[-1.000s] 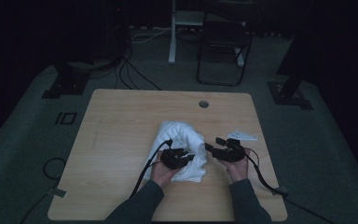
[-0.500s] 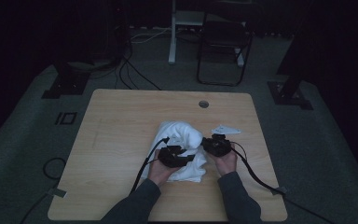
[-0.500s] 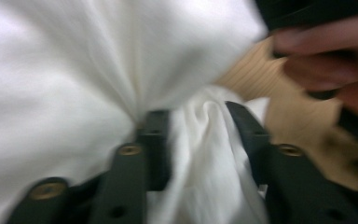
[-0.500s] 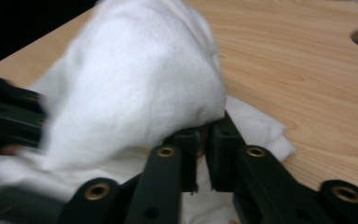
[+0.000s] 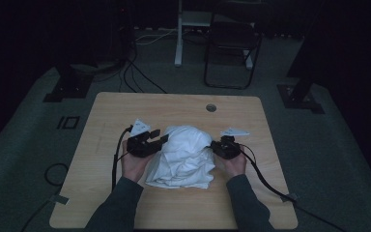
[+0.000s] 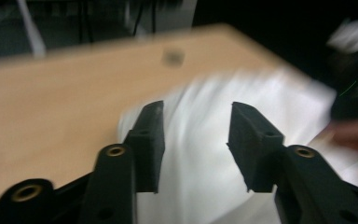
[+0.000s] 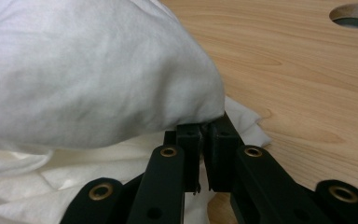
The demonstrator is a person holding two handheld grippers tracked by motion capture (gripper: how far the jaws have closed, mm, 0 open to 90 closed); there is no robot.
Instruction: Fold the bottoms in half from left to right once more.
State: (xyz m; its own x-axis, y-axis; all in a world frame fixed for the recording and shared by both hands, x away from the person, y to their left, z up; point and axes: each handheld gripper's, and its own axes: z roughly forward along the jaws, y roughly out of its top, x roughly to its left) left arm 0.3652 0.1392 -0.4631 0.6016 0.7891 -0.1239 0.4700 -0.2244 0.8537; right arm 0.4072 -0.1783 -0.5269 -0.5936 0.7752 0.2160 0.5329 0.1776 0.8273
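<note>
High view: looks forward and down over the whole table. Gripper views: close, low along each gripper's jaws; both share the white cloth and tabletop.

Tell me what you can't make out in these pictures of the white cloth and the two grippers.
- Right gripper: its jaw tips sit under a fold of the white cloth in the right gripper view, so how much fabric they pinch is hidden.
- Left gripper: motion blur smears the cloth's edges.
- High view: dim light hides what kind of garment it is.
</note>
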